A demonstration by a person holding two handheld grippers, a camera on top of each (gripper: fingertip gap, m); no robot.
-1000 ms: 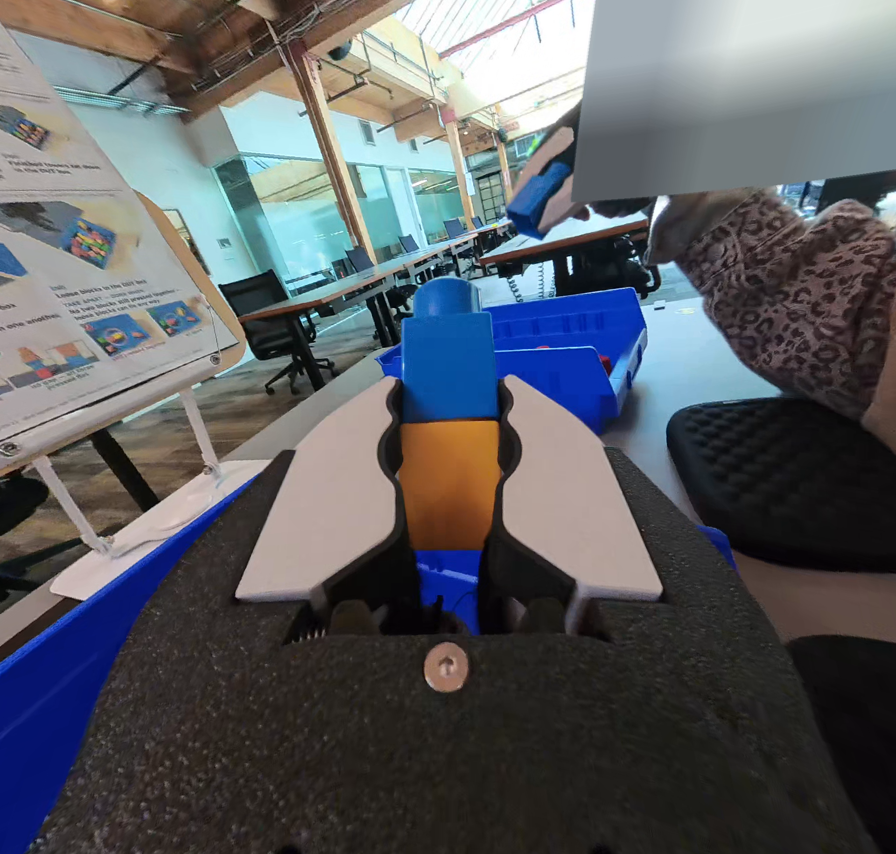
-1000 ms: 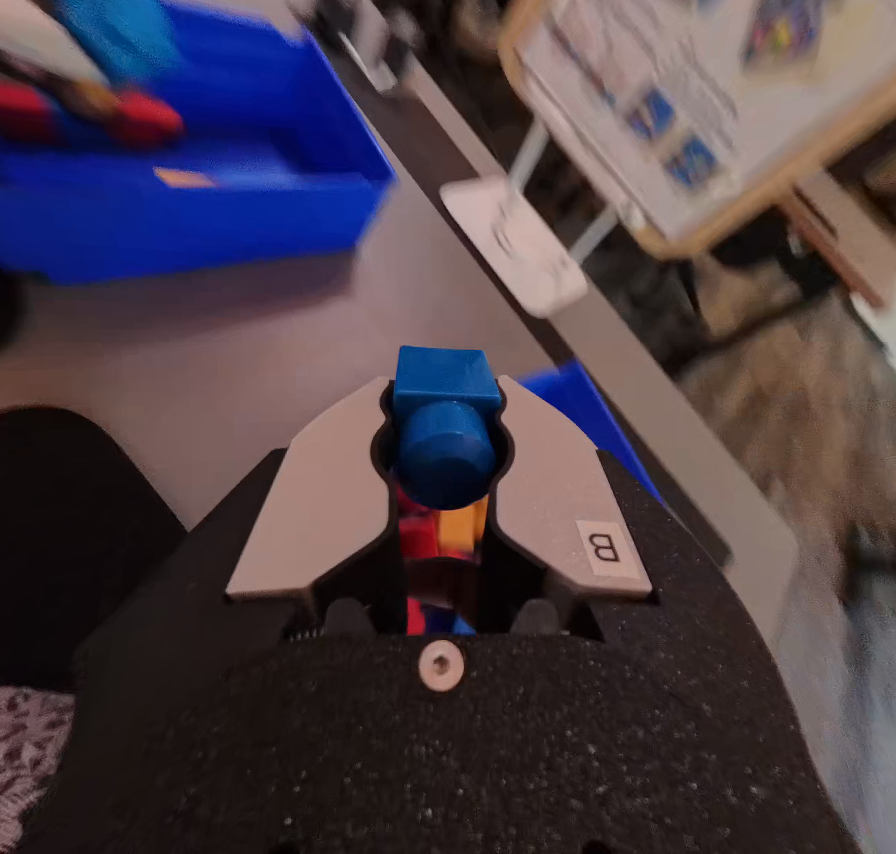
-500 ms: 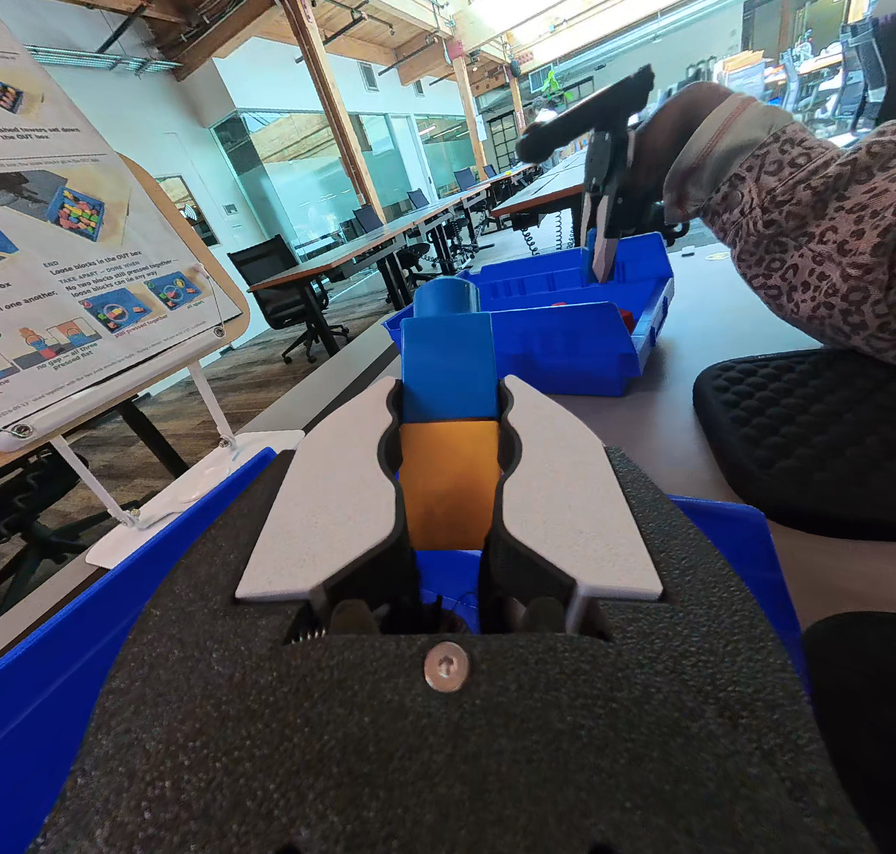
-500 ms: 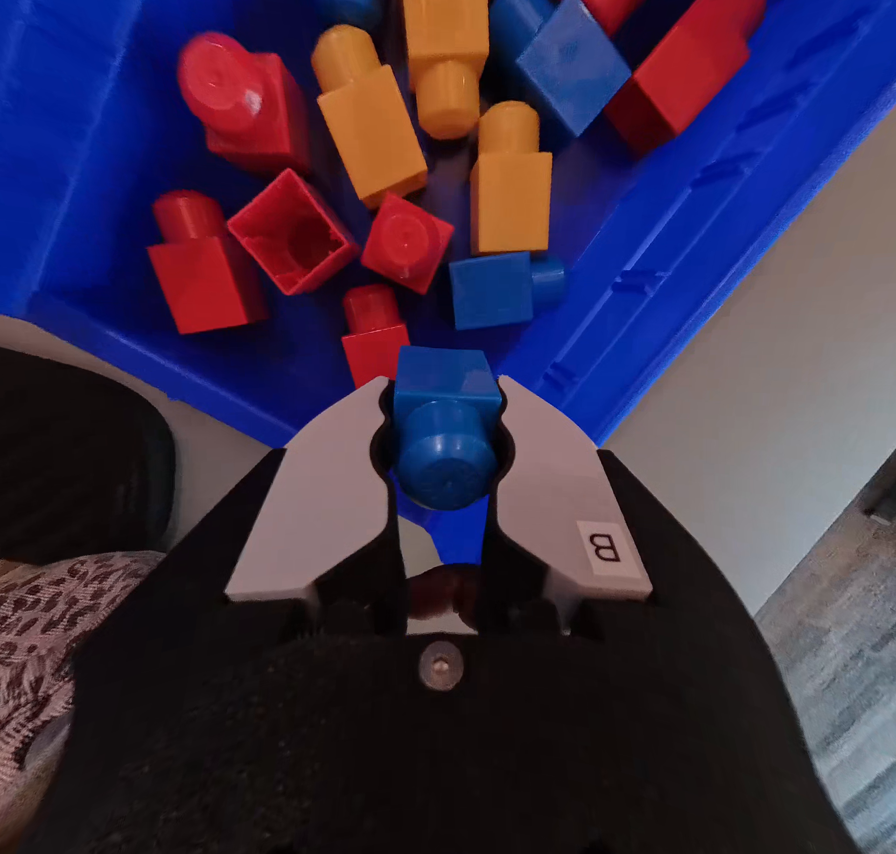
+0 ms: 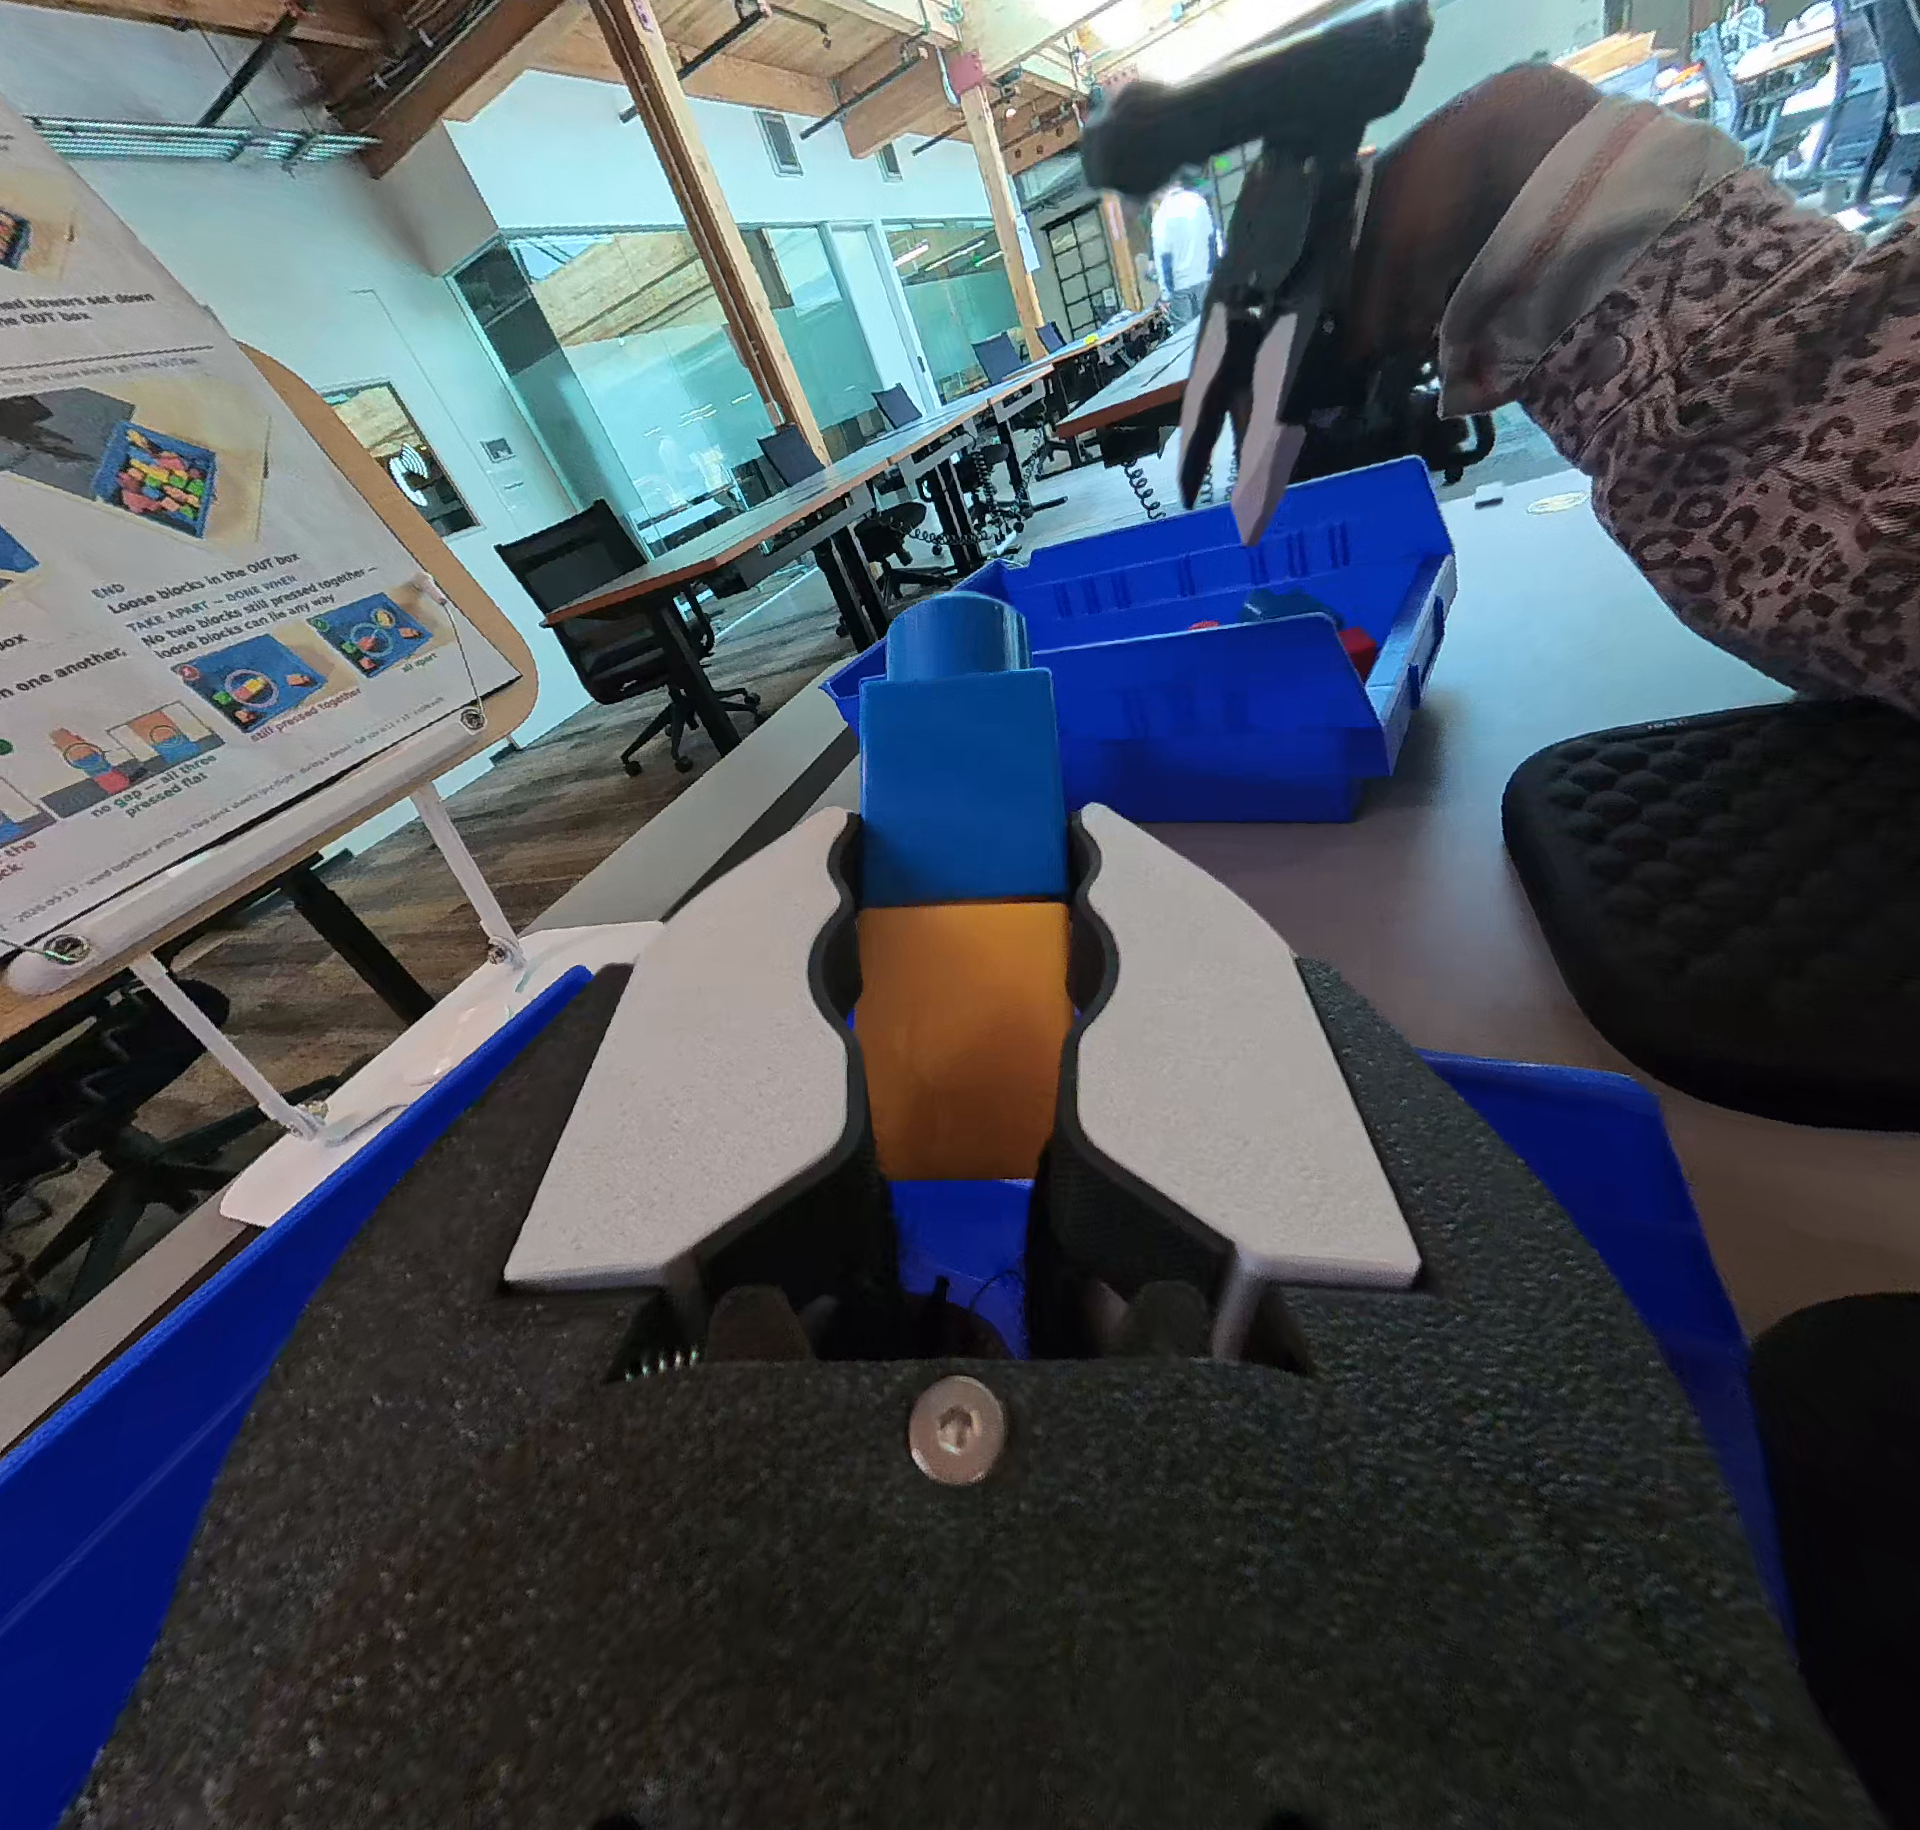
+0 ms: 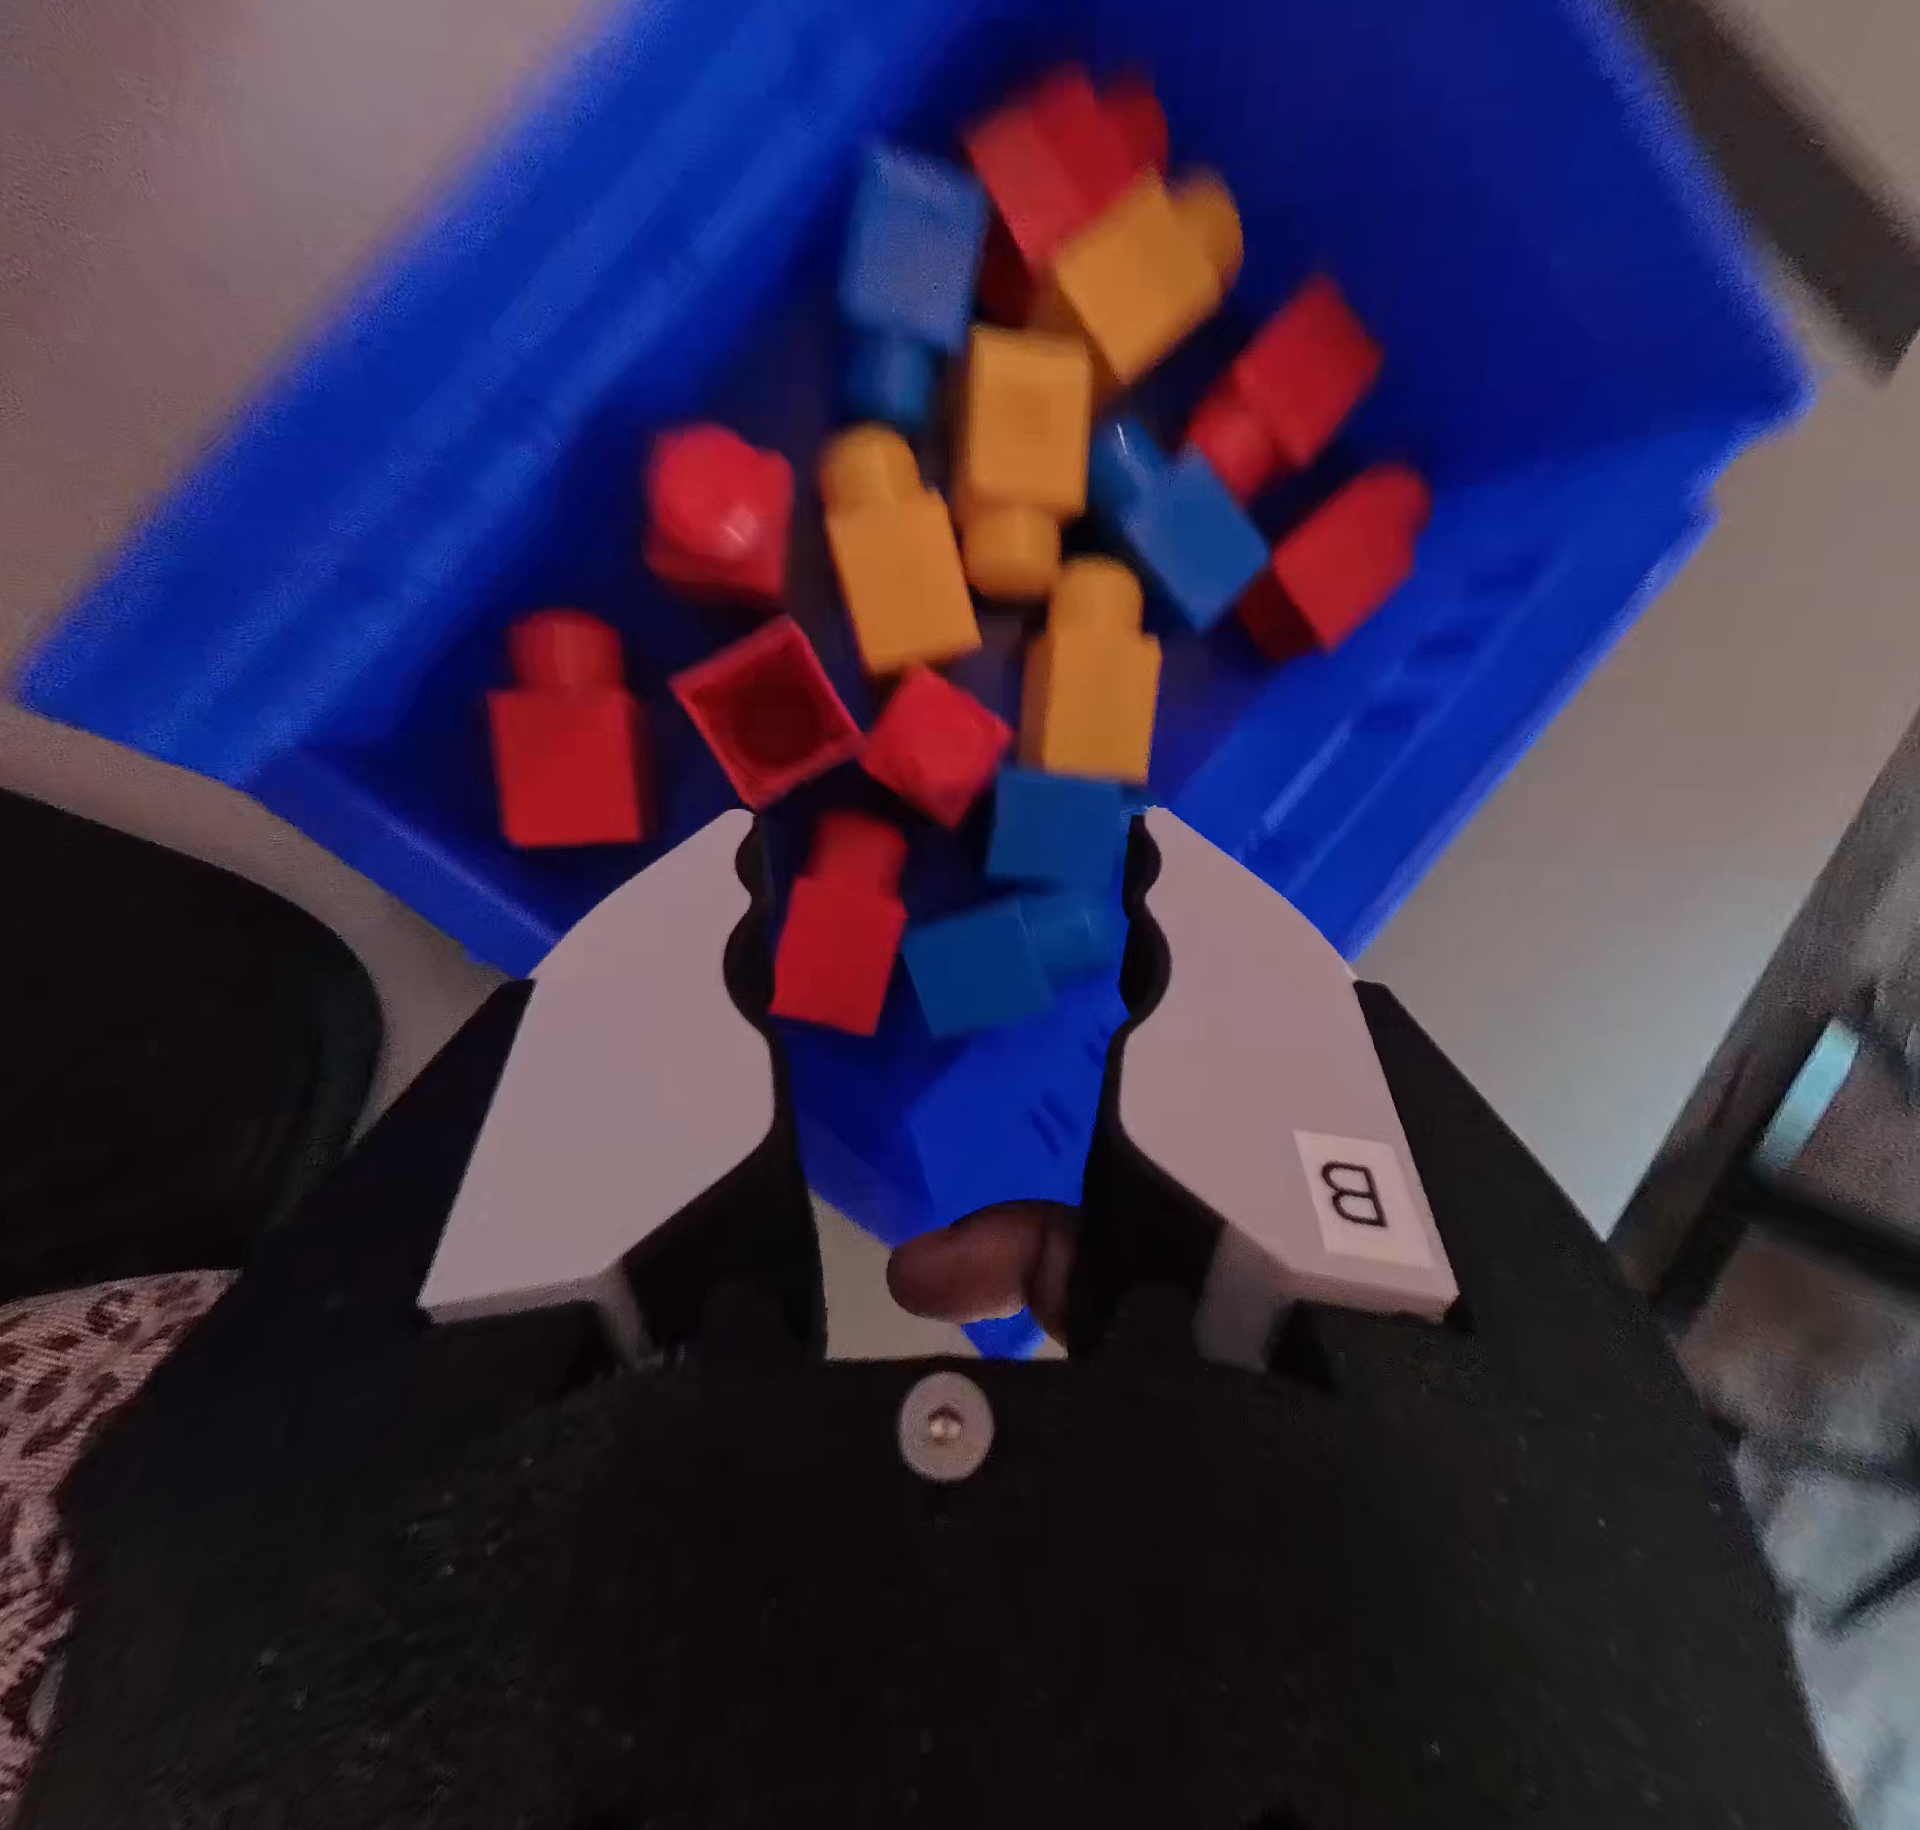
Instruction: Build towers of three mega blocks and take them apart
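Blue-on-orange plastic block pair (image 5: pixel 961 907) clamped in left tool (image 5: pixel 961 933); right tool (image 6: pixel 945 933) gapes empty above blue plastic bin (image 6: pixel 436 409), probably mid-disassembly; next, pull the pair apart.

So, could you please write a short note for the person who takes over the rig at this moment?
Left gripper: jaws shut on a two-block stack, blue block on orange block, above the near blue bin.
Right gripper: jaws open, holding nothing, above the far blue bin of loose blocks.
Done: a blue block lies loose below the jaws.
Left: pull the stack apart and drop both blocks in that bin.
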